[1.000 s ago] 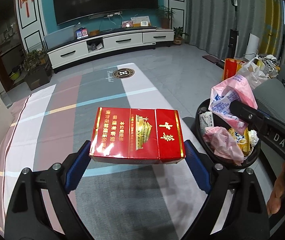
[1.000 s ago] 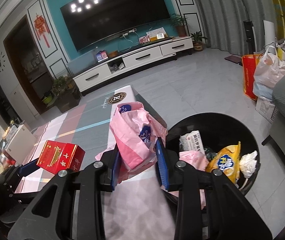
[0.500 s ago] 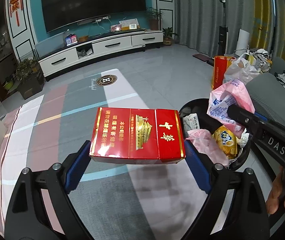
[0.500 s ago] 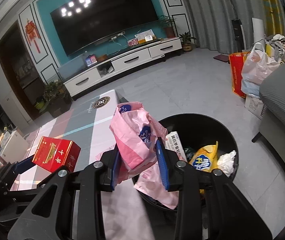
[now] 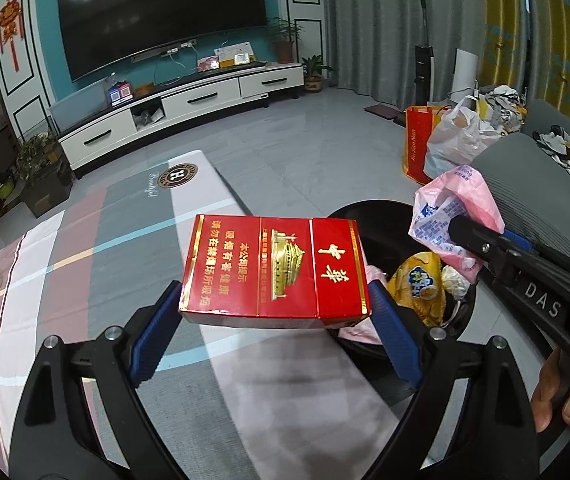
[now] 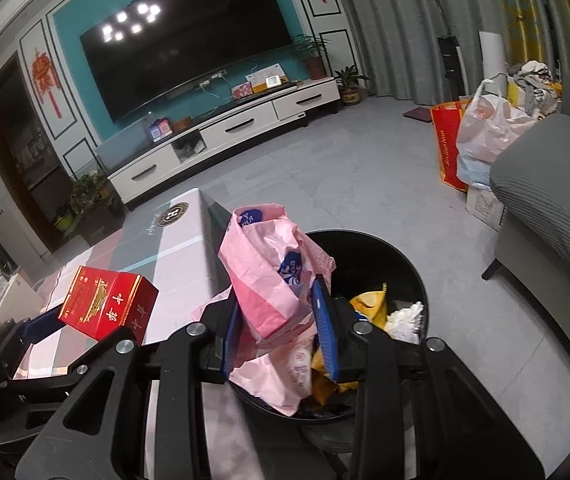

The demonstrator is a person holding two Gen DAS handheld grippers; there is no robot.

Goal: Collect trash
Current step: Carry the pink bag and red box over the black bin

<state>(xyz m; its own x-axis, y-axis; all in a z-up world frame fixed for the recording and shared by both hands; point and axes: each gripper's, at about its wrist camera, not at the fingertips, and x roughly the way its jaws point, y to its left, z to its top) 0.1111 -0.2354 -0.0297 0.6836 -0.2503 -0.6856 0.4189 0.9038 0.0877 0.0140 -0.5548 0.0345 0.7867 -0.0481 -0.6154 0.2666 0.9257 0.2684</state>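
My left gripper (image 5: 273, 304) is shut on a wide red cigarette carton (image 5: 273, 270), held flat above the striped tablecloth (image 5: 85, 240) at the table's right end. The carton (image 6: 109, 304) also shows at the left of the right wrist view. My right gripper (image 6: 281, 312) is shut on a crumpled pink plastic bag (image 6: 269, 268), held over the near rim of the black round bin (image 6: 385, 256). The bin (image 5: 365, 216) stands on the floor beside the table and holds a yellow snack bag (image 5: 417, 280), white paper and pink plastic. The right gripper (image 5: 461, 232) reaches in from the right.
A grey sofa (image 6: 557, 208) stands right of the bin. A red paper bag (image 5: 417, 144) and a white plastic bag (image 5: 457, 136) sit on the floor beyond it. A white TV cabinet (image 5: 189, 108) runs along the far wall, with potted plants (image 5: 41, 168) at its left.
Both grippers have carried their loads rightwards. The carton now overlaps the bin's near edge in the left view, and the pink bag hangs further over the bin.
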